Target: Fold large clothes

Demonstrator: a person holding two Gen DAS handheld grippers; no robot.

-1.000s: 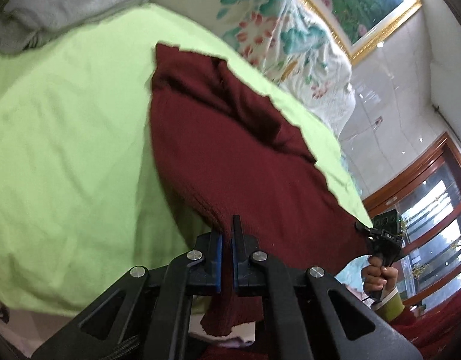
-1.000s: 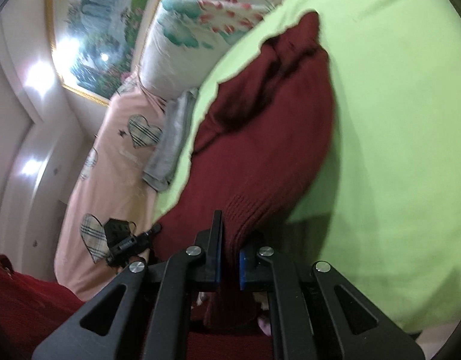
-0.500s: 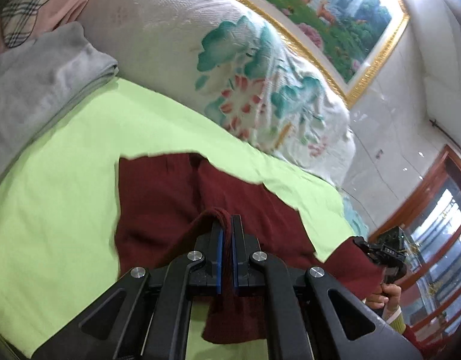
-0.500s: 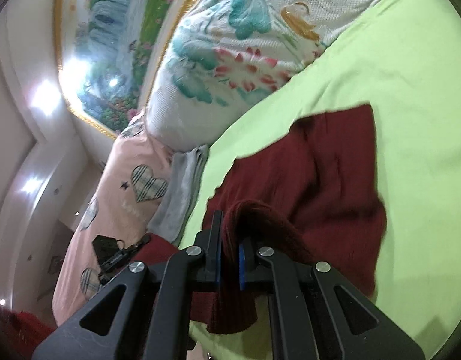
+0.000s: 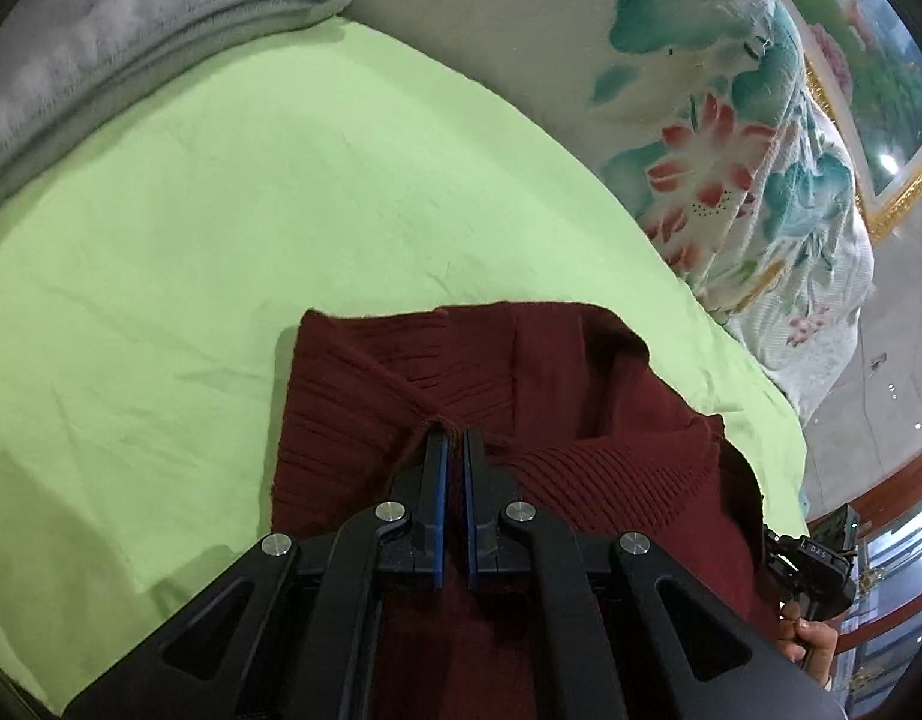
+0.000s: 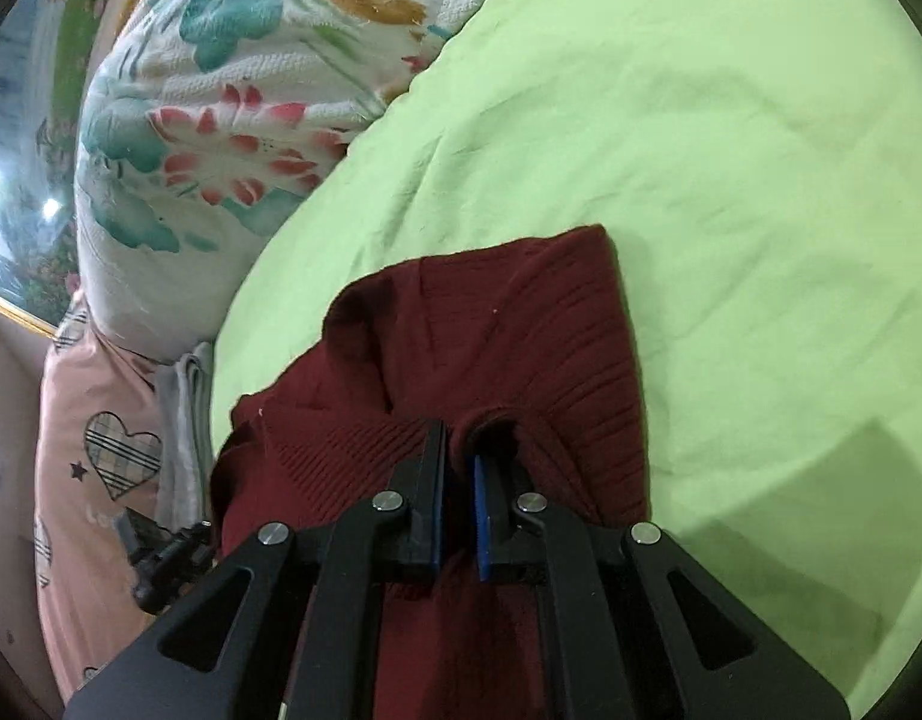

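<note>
A dark red ribbed knit sweater (image 5: 580, 396) lies partly folded on the light green bed sheet (image 5: 221, 210). My left gripper (image 5: 453, 438) is shut on a pinched edge of the sweater, low over the cloth. In the right wrist view the same sweater (image 6: 520, 324) spreads ahead, and my right gripper (image 6: 458, 432) is shut on another bunched edge of it. The right gripper (image 5: 814, 564) also shows at the lower right of the left wrist view, held by a hand. The left gripper (image 6: 161, 552) appears at the lower left of the right wrist view.
A flowered white quilt (image 5: 730, 138) is piled along the far side of the bed. A folded grey garment (image 5: 101, 36) lies at the sheet's upper left. A pink cover with plaid hearts (image 6: 101, 450) sits beyond it. A gold-framed painting (image 5: 880, 48) hangs on the wall.
Both grippers have carried the held sweater edges forward over the garment and lower toward the sheet. The sweater now lies doubled over, shorter, where it earlier hung stretched out.
</note>
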